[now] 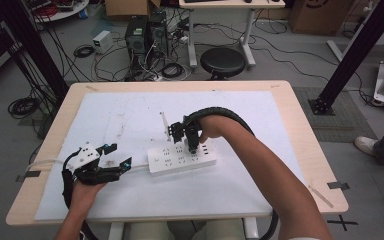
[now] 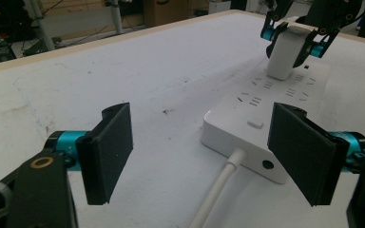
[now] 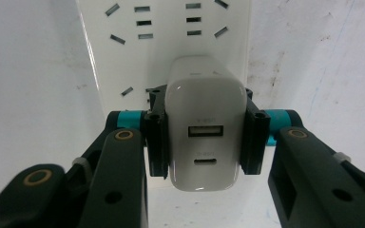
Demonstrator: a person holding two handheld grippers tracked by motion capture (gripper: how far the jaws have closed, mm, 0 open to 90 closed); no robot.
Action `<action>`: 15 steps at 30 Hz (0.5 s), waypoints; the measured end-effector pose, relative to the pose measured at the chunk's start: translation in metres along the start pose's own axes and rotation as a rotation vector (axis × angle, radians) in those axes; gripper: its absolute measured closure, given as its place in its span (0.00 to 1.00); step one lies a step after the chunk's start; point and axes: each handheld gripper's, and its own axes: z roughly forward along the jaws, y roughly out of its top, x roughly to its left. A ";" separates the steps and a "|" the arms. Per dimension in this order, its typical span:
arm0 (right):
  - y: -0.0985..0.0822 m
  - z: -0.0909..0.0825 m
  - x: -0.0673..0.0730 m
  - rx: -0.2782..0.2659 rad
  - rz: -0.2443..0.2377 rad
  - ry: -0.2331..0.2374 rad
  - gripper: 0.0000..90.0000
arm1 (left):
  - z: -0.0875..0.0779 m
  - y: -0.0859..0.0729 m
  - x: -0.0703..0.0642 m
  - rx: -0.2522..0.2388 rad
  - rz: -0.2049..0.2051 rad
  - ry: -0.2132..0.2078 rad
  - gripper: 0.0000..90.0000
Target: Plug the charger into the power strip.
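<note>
The right gripper (image 3: 203,137) is clamped on a white charger (image 3: 204,128), its pads pressing the two side faces, and it holds the charger upright over the power strip (image 1: 182,159) at the centre of the high view; in the right gripper view the charger sits low in the middle of the frame with the strip's slots running up behind it. Whether the prongs are already seated I cannot tell, since the charger's body hides its base. The step in hand looks like plugging the charger into the strip, or pulling it out. To do it well, the charger should travel straight along the line of its prongs, square to the strip's face, with no rocking to either side; the grip on the flat sides is a sound one for that. The left gripper (image 2: 199,152) stands wide open at the lower left of the high view, holding nothing, with the strip's near end and its cord (image 2: 218,190) lying between the jaws in the left gripper view. Bringing it down onto that end would likely keep the light strip from sliding or lifting on the white mat (image 1: 130,115). By count: one charger, carrying two ports on its top face; one power strip with one white cord leaving its left end; two grippers; one mat on one table (image 1: 305,145). Beyond the table, at the top centre of the high view, stands one black stool (image 1: 222,61).
</note>
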 end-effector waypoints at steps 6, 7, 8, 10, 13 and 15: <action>0.000 0.002 -0.001 0.000 -0.012 -0.003 0.71 | 0.001 0.000 0.000 -0.007 -0.007 0.003 0.26; 0.000 0.003 0.000 -0.004 -0.002 -0.004 0.71 | 0.001 0.000 0.000 -0.003 -0.004 0.002 0.26; 0.000 0.003 0.000 -0.005 -0.005 -0.005 0.71 | 0.000 0.000 0.000 -0.003 -0.002 0.001 0.26; -0.001 0.003 0.000 -0.009 0.004 0.001 0.71 | 0.000 0.000 0.000 -0.006 -0.006 0.001 0.26; -0.004 0.005 -0.001 -0.029 0.006 0.005 0.71 | -0.001 0.000 0.001 -0.010 -0.005 0.002 0.26; -0.007 0.006 -0.001 -0.055 0.012 0.004 0.71 | -0.001 0.000 0.000 -0.007 -0.002 0.002 0.26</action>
